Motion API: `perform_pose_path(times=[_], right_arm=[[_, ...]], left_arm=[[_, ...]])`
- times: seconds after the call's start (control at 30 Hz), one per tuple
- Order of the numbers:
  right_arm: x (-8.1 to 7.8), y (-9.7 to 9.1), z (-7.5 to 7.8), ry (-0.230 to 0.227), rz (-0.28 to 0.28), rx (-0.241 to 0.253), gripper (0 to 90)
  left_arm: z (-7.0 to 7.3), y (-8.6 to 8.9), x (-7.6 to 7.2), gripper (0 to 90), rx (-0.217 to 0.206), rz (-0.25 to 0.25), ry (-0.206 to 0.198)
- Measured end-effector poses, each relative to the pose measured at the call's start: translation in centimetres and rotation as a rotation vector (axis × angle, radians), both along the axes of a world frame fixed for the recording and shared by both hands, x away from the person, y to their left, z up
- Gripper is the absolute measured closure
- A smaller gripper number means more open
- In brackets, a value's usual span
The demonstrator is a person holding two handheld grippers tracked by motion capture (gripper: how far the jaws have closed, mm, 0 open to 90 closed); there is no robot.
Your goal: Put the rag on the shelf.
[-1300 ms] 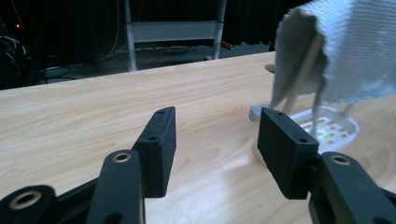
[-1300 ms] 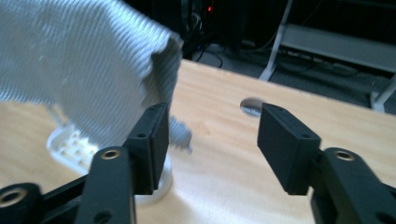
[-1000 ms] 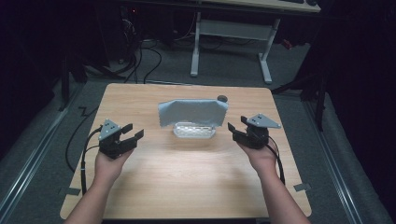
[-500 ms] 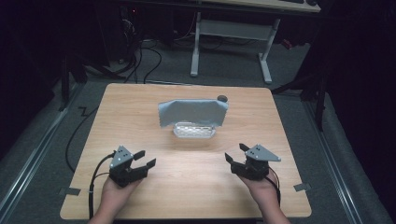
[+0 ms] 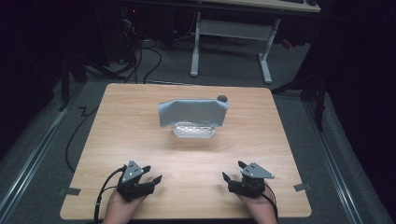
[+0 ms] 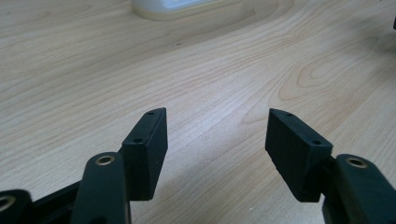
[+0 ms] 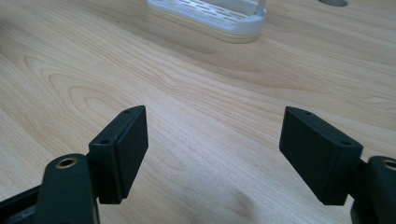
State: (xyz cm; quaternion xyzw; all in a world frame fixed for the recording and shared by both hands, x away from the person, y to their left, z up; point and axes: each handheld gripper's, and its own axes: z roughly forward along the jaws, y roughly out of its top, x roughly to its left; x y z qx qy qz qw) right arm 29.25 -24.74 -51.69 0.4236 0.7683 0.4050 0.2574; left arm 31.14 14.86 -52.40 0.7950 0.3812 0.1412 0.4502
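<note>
Left gripper (image 5: 148,179), black and two-jawed with a grey three-cornered plate on top, rests near the front edge of the light wooden table (image 5: 116,121), toward its front-left corner; its jaws stand spread apart with nothing between them, as the left gripper view confirms (image 6: 215,133). Centre, well apart from both grippers and nearer the table's back edge: a grey-blue cloth (image 5: 192,112) hangs draped over a small white slotted rack (image 5: 194,130), whose base (image 7: 210,16) shows at the top of the right gripper view. A small dark round object (image 5: 222,98) sits just behind the cloth's right end; what it is cannot be told. Right gripper (image 5: 236,176), of the same build, lies near the front-right corner, jaws likewise released and empty (image 7: 212,135).

Judged step: reaching forward for the cloth. To do it well, advance both grippers with jaws kept wide, take the cloth at its upper corners, one per gripper, and lift straight upward so the light rack is not dragged or tipped.
</note>
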Motion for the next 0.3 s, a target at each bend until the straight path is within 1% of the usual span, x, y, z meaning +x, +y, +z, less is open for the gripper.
perform_pose_path(times=[0.07,0.17,0.3], right_arm=[[0.04,0.1,-0.06,0.001,0.009,0.0,23.9],[0.02,0.05,-0.15,0.001,0.014,0.001,23.9],[0.08,-0.02,-0.23,0.002,0.009,-0.004,24.1]], left_arm=[[-0.12,0.03,0.0,39.2,0.008,0.0,0.005],[-0.17,0.15,0.03,38.8,0.018,0.008,0.001],[-0.26,0.41,0.22,38.8,0.015,0.01,0.012]])
